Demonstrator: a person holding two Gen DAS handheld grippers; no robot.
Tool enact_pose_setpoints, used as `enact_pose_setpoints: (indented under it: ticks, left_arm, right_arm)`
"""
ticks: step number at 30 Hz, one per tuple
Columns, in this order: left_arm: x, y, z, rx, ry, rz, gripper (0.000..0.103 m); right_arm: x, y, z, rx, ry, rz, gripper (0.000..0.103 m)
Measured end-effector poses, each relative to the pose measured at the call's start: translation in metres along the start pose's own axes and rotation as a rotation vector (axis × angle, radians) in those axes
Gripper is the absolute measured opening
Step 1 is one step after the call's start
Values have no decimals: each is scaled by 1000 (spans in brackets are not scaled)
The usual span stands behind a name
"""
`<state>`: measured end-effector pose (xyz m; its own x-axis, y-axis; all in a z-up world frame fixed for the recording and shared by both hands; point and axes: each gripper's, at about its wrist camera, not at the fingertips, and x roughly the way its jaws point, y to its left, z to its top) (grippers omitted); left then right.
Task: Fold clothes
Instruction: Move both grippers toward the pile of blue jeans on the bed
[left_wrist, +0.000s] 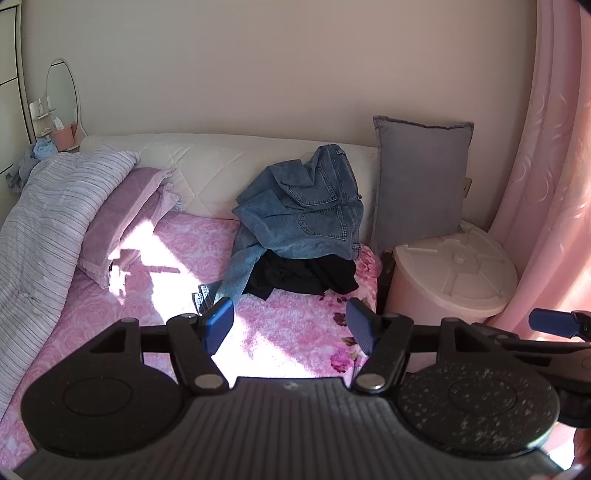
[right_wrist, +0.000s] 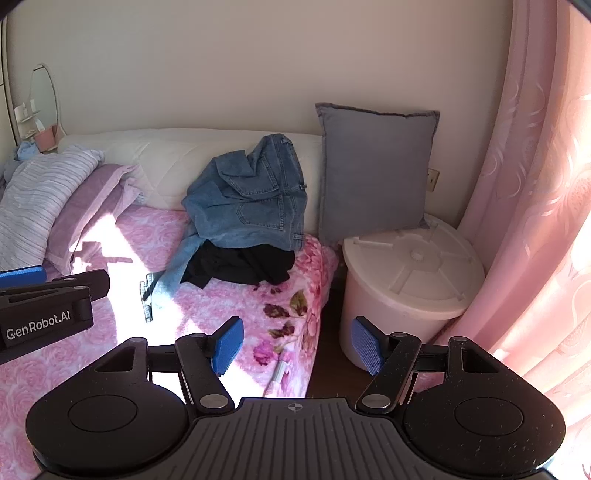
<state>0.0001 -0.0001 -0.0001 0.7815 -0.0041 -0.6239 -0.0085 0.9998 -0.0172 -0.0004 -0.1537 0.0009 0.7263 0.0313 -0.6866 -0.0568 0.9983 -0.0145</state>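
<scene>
Your left gripper (left_wrist: 291, 325) hangs over the pink floral blanket (left_wrist: 295, 325) with its blue pads spread wide and nothing between them; your right gripper (right_wrist: 297, 345) sits beside it over the bed's edge, equally wide apart and empty. Ahead of both, well clear of the fingers, the blue jeans (left_wrist: 306, 206) lie heaped against the white padded headboard (left_wrist: 207, 166), waistband end propped up high and back pockets facing you, one leg (left_wrist: 236, 273) trailing down and toward you to the left. They rest on a crumpled black garment (left_wrist: 303, 273). Just right of the heap a grey cushion (left_wrist: 417, 181) stands upright, with a white lidded bin (right_wrist: 406, 266) below it beside the pink curtain (right_wrist: 535, 184)
</scene>
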Motion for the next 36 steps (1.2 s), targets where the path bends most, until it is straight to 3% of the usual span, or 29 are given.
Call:
enact_pose_setpoints:
  ticks: [17,36]
  left_arm:
    - [1,15,-20,-2,3,7,64]
    - [11,13,-16,-6,43,-14,64]
  right_arm:
    - [3,3,10,-14,19,7,68]
    - [9,-8,4,-3,42,-27,68]
